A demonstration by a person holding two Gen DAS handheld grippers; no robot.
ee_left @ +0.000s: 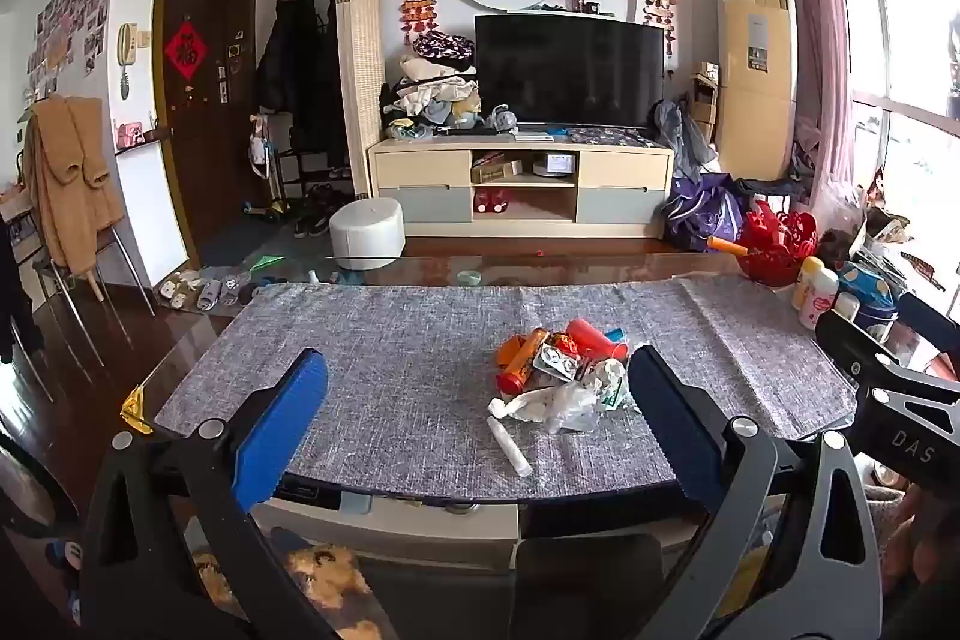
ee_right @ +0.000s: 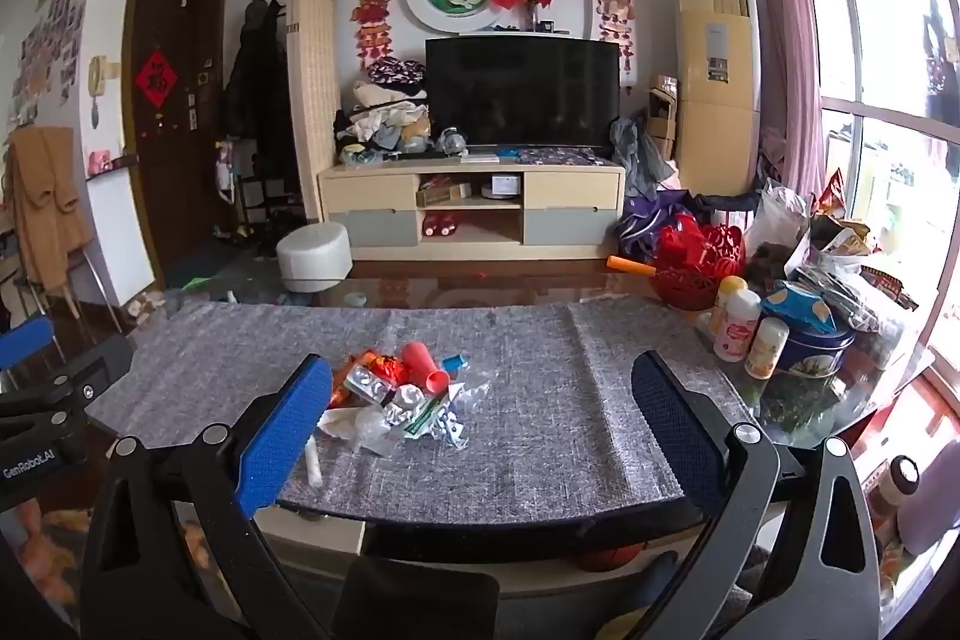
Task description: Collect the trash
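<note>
A pile of trash lies on the grey table mat: orange and red wrappers, a red cone, foil blister packs, crumpled clear plastic and a white paper roll. My left gripper is open and empty, held near the table's front edge, the pile just inside its right finger. The pile shows in the right wrist view just inside the left finger of my right gripper, which is open and empty. The mat also shows there. The right gripper's body shows at the left view's right edge.
At the table's right end stand white bottles, a blue tin, a red basket and bags of clutter. Beyond the glass table edge are a white stool, a TV cabinet and a chair with a coat.
</note>
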